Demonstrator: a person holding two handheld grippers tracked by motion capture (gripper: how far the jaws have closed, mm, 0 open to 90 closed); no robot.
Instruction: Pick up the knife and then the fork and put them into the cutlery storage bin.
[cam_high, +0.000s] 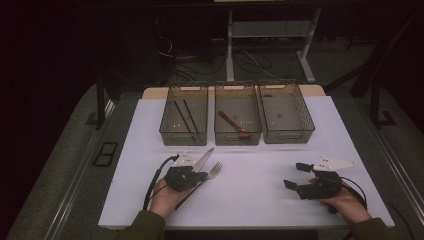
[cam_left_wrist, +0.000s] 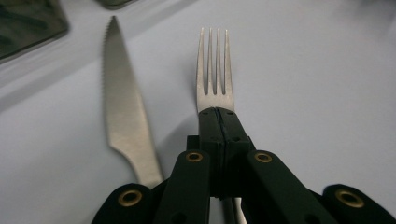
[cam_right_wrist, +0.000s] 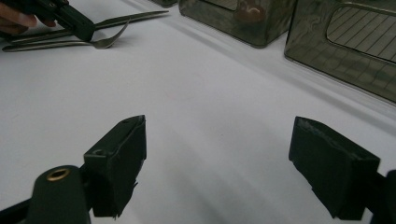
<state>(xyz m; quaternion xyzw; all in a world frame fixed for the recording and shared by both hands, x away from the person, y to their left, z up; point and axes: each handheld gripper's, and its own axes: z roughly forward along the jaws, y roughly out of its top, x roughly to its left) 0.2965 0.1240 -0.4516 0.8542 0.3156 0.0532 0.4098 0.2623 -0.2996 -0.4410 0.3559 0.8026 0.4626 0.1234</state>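
Currently the left gripper (cam_left_wrist: 218, 122) has its jaws pressed together on the neck of the fork (cam_left_wrist: 215, 70), just behind the tines, which project forward past the pads. In the high view the fork (cam_high: 212, 172) sits near the front edge of the table (cam_high: 150, 200), left of centre, with its tines toward the far edge. Whether it is lifted clear of the surface or resting on it cannot be told.

A knife (cam_left_wrist: 122, 107) lies just beside the fork on its left, parallel to it, serrated edge outward, tip toward the far edge. The two pieces are close but apart at the blade and tines.

The right gripper (cam_right_wrist: 215, 163) rests at the front right corner with its jaws wide apart and nothing between them, well apart from the cutlery; it appears to be idle.

Three translucent bins stand in a row along the far edge. The left bin (cam_high: 175, 131) holds dark chopsticks (cam_high: 185, 116), the middle bin (cam_high: 225, 134) a reddish spoon (cam_high: 233, 124), and the right bin (cam_high: 303, 120) looks empty save for a small mark.

Judgement: the work looks like sorting cutlery by type. A narrow grip at the neck gives control of the tines for carrying the fork to a bin, probably the right one.
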